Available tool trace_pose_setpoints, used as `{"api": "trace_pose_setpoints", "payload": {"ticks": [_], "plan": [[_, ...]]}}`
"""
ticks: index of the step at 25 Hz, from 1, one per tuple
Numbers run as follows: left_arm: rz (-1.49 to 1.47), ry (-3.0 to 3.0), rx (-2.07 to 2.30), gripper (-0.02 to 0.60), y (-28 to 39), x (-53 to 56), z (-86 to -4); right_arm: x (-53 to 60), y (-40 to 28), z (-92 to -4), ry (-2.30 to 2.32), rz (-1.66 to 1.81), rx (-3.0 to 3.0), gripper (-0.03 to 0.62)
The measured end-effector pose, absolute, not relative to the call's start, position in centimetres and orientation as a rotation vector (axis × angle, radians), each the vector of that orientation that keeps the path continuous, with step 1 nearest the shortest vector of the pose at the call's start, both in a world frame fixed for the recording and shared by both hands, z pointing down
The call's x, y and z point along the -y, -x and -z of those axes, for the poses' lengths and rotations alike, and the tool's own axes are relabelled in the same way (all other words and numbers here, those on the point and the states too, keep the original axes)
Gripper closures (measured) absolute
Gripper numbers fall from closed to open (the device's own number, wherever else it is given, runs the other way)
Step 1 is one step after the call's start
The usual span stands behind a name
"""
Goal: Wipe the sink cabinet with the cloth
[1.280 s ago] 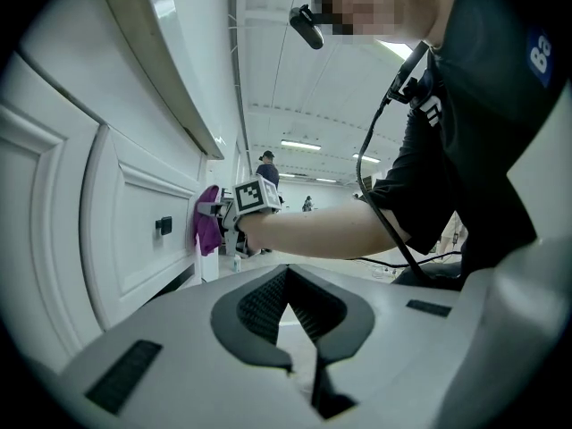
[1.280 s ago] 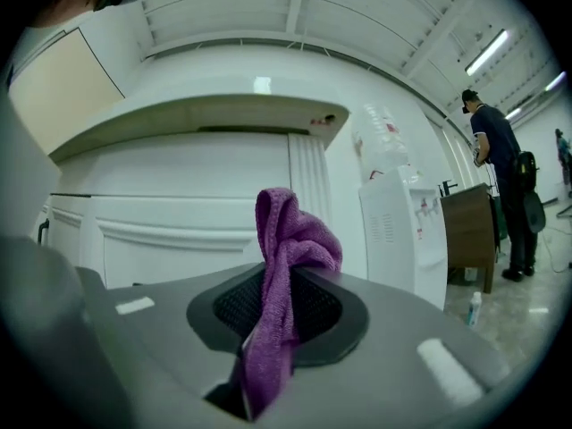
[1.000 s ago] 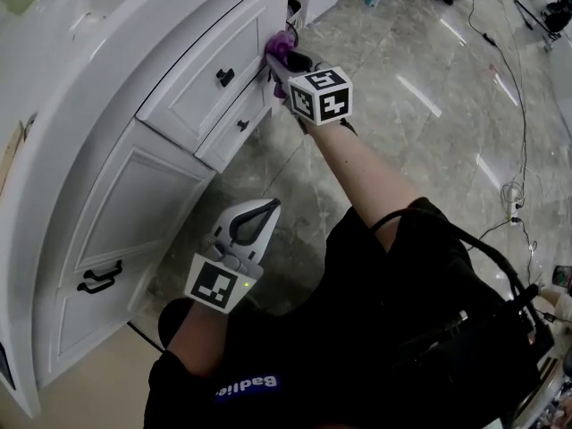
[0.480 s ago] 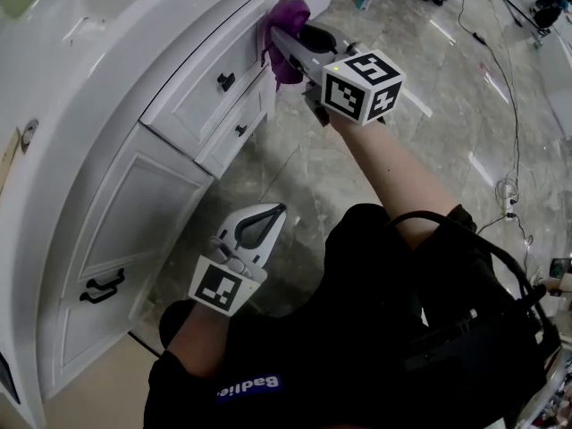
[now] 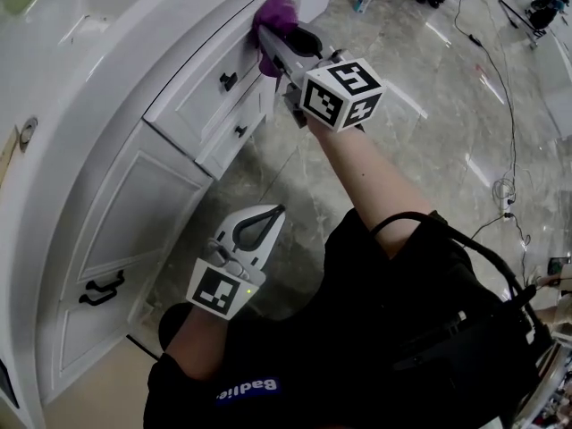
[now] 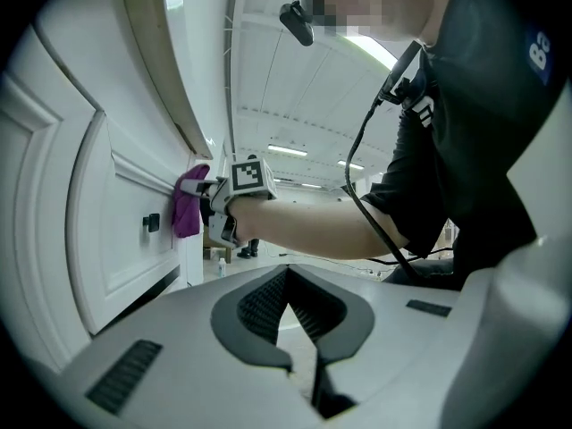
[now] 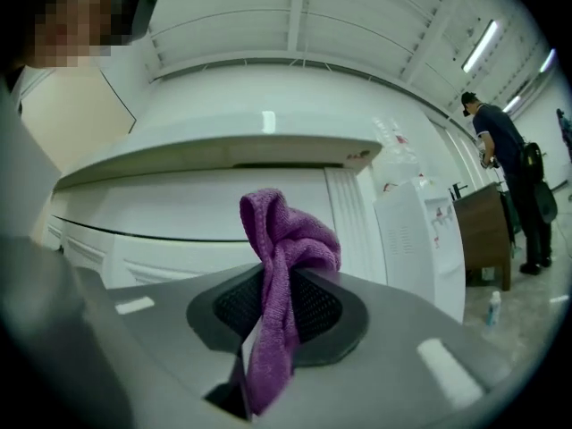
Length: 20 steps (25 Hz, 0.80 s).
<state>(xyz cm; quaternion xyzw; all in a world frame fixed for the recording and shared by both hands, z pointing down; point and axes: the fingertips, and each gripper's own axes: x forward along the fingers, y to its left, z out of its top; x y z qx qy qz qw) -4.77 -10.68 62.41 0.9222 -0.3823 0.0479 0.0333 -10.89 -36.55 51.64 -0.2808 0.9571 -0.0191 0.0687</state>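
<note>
Against sink cabinet [image 5: 121, 206]: right gripper [image 7: 279, 277] jaws clamp cloth [image 7: 295, 238] | left gripper [image 6: 286, 280] jaws together, empty

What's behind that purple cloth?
The top drawer of the white cabinet, just under the counter edge. The patch right behind the cloth is hidden.

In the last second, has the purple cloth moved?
Yes. The cloth in the right gripper rose, from about level with the drawer knob to above it.
</note>
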Motion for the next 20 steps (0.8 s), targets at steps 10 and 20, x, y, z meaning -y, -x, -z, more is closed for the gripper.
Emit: {"api": "trace_pose_setpoints", "payload": {"ticks": [10,20], "plan": [[-0.175,-2.845,1.176,0.581,5.0,10.1,-62.6,37.2,12.1,-63.8,0.973,0.32,-3.035,0.525],[-0.142,-2.89,1.121,0.581,4.2,10.3,-62.3,34.6,10.7,-67.2,0.912,0.483,-3.127,0.523]]}}
